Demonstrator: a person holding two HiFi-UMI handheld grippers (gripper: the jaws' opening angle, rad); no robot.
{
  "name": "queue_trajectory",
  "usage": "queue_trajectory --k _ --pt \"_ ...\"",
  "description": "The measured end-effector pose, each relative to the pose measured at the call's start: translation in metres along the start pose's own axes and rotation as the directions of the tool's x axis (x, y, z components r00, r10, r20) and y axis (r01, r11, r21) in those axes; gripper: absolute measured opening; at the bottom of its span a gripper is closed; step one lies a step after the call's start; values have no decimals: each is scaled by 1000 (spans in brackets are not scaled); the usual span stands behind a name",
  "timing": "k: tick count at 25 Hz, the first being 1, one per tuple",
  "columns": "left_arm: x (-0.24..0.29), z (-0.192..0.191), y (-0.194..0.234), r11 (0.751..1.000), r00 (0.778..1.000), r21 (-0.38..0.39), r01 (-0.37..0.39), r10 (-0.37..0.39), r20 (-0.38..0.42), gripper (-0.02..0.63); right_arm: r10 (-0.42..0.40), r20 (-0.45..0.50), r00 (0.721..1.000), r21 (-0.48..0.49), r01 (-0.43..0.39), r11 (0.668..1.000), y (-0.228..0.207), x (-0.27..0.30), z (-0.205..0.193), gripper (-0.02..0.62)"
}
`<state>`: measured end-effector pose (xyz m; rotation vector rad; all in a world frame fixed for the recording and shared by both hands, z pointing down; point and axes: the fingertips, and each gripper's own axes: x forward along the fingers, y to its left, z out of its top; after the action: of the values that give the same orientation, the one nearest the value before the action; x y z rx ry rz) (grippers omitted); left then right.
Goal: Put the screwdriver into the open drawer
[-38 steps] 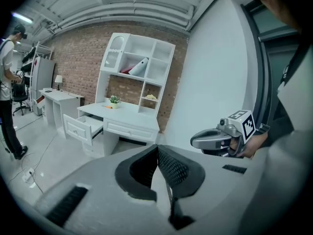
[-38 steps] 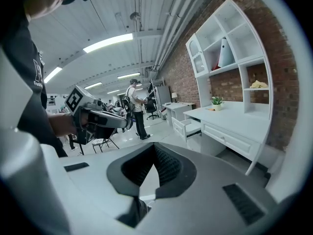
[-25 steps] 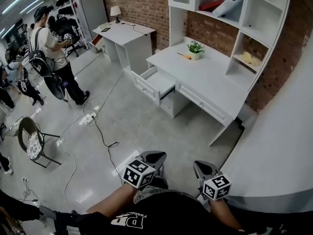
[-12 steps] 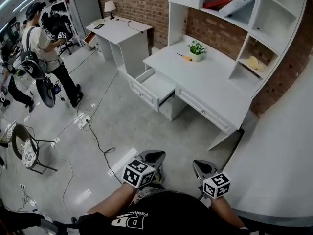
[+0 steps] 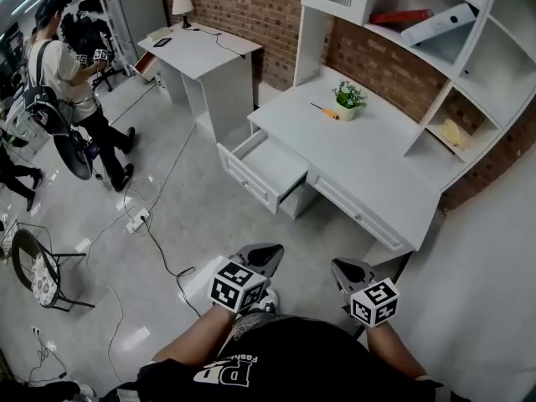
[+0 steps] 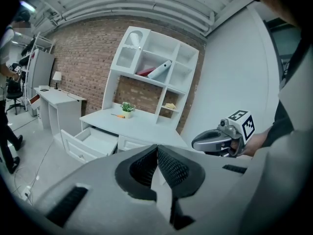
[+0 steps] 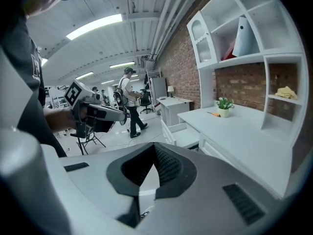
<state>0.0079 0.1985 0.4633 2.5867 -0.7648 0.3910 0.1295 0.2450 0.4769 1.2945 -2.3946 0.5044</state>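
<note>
The head view looks from above, forward and steeply down, from well back of the desk (image 5: 368,162); the left claw (image 5: 266,255) and the right claw (image 5: 342,270) sit at its lower edge. The left gripper view rides on its claw and looks along the jaws at the far-off desk, with the right claw at its right. The right gripper view looks along the desk's front, with the left claw at its left. All three share the desk, its open drawer (image 5: 270,162) and the shelf unit (image 5: 311,32) above

Your orange-handled screwdriver (image 5: 327,111) lies flat on the white desk top (image 5: 377,162); your white drawer (image 5: 249,177) beneath stands pulled open.
</note>
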Motion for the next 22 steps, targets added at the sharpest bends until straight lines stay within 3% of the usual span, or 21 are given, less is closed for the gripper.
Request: queue_trajectory --k 8,22 --pt "17 26 84 1000 1000 -18 -16 17 5 18 13 -18 1000 -2 -13 1000 -18 76 32 5" --pt "49 23 145 998 997 -40 -38 35 -63 18 23 -51 998 47 -20 999 -63 139 42 5"
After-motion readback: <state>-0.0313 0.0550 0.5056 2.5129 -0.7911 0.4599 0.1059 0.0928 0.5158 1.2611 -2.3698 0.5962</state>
